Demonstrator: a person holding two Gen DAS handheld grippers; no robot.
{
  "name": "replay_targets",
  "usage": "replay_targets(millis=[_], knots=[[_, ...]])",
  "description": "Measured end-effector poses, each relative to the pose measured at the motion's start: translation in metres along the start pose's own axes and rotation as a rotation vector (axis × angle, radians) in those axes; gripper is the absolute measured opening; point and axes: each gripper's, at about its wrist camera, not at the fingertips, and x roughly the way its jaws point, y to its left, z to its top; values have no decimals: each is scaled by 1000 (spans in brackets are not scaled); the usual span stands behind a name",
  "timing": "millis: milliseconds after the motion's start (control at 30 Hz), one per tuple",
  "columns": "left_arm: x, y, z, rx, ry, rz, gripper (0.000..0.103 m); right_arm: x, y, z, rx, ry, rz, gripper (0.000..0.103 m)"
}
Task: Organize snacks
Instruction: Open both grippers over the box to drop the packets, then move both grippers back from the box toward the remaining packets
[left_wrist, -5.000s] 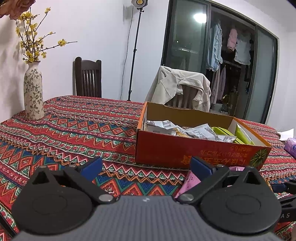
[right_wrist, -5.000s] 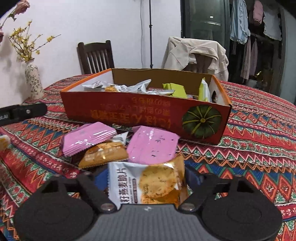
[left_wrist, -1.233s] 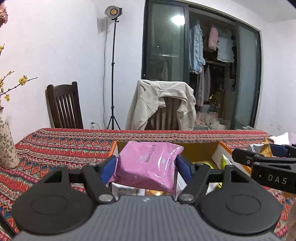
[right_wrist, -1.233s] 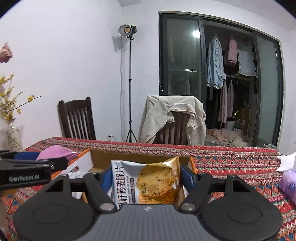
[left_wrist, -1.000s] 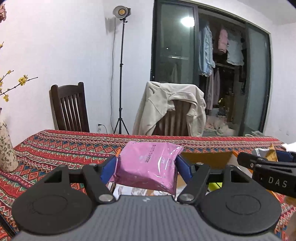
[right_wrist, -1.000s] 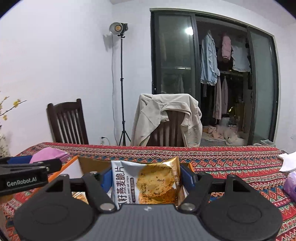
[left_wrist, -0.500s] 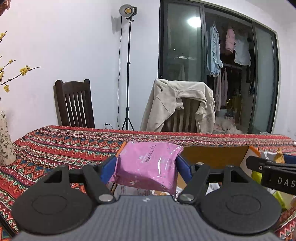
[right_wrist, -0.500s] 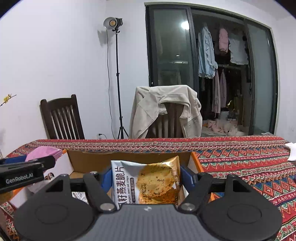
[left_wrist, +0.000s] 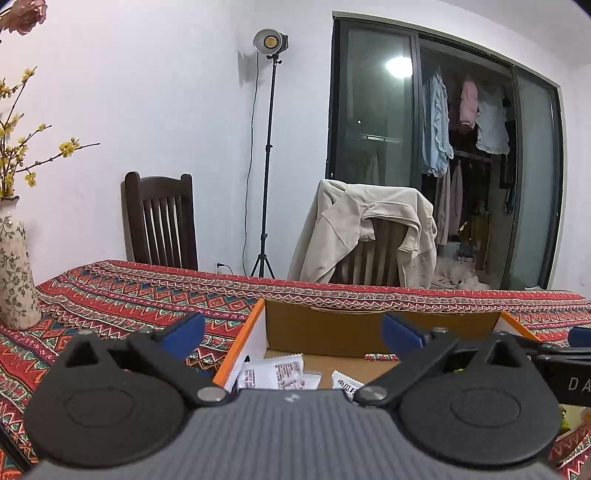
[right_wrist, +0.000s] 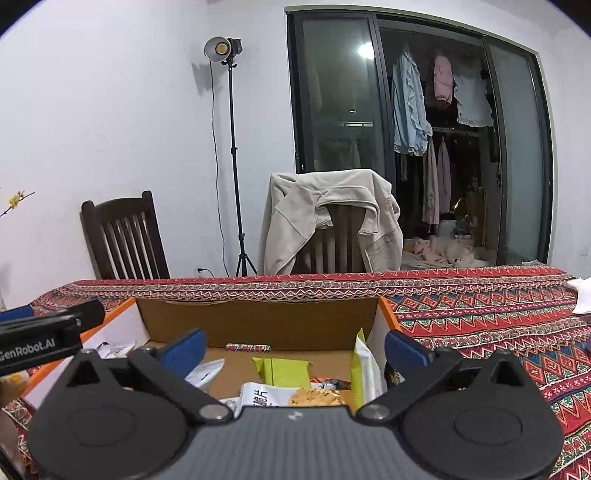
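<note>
**Both tongs spread over the snack box**

The left tongs (left_wrist: 291, 332) have just been opening and now stand spread wide, with nothing between the blue pads (left_wrist: 183, 329). They hang over the left end of the cardboard box (left_wrist: 369, 328), which stands on the patterned worktop (left_wrist: 129, 291). White sachets (left_wrist: 279, 373) lie on the box floor under them.

The right tongs (right_wrist: 293, 349) have likewise just been opening; they are spread, pinching nothing. Below them, inside the box, lies the oat crisp packet (right_wrist: 291, 398), its top edge showing just past the tongs' body. A green packet (right_wrist: 282, 371) lies beyond it, and a pale green pouch (right_wrist: 364, 365) leans against the box's right wall. The pink packet cannot be seen.
</note>
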Motion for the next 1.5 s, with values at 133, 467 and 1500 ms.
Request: replay_targets(millis=[133,467,1500], knots=[[-1,-1,0,2,-3,0,103,-1,-1,1,7,-4,-1,103],[-14,-2,13,-16,-23,-14,103,-9,2,9,-2,-18,15,103],[-103,33,-12,20,111,-82,103,-109,12,-32,-123,69,61,103]])
